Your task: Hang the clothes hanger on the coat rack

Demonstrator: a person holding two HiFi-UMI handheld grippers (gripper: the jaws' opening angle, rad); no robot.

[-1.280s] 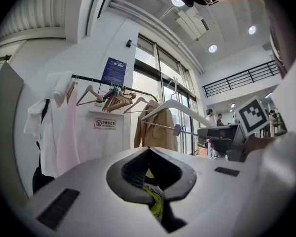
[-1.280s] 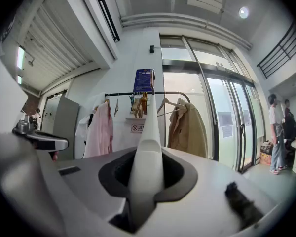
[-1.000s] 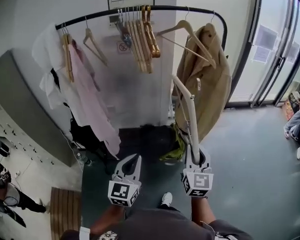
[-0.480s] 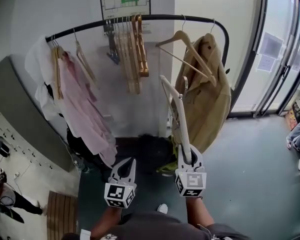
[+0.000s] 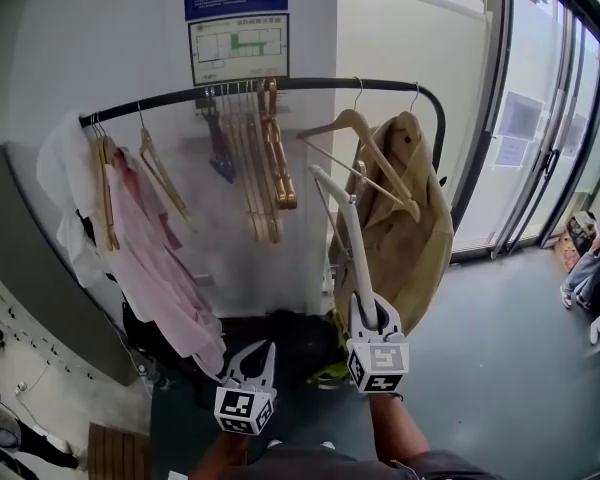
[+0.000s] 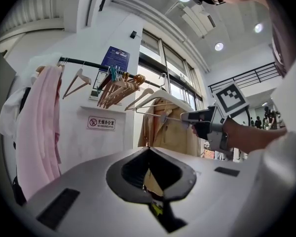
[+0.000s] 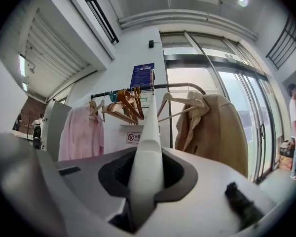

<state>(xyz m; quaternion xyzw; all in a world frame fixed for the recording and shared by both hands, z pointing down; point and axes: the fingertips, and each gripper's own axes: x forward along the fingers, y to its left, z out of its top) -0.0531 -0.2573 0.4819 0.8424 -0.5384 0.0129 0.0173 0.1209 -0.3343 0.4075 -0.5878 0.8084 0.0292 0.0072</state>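
Note:
A black coat rack rail [image 5: 180, 96] runs across the wall ahead of me. My right gripper [image 5: 365, 313] is shut on the lower end of a white clothes hanger [image 5: 342, 228], which slants up and to the left. Its top end is below the rail, in front of the beige coat [image 5: 410, 218]. In the right gripper view the white hanger [image 7: 148, 117] sits clamped between the jaws, pointing at the rail [image 7: 172, 87]. My left gripper [image 5: 252, 360] is lower and to the left, shut and empty, with its jaw tips meeting in the left gripper view [image 6: 148, 150].
On the rail hang a pink garment [image 5: 150, 258], a bunch of wooden hangers [image 5: 265, 158], one bare wooden hanger [image 5: 355, 133] and the beige coat. A grey cabinet [image 5: 30, 268] stands at the left. Glass doors [image 5: 540, 138] and a person [image 5: 590, 258] are at the right.
Both grippers have moved closer to the rack. The right gripper has carried the white hanger upward, and its top end now stands nearer the rail.

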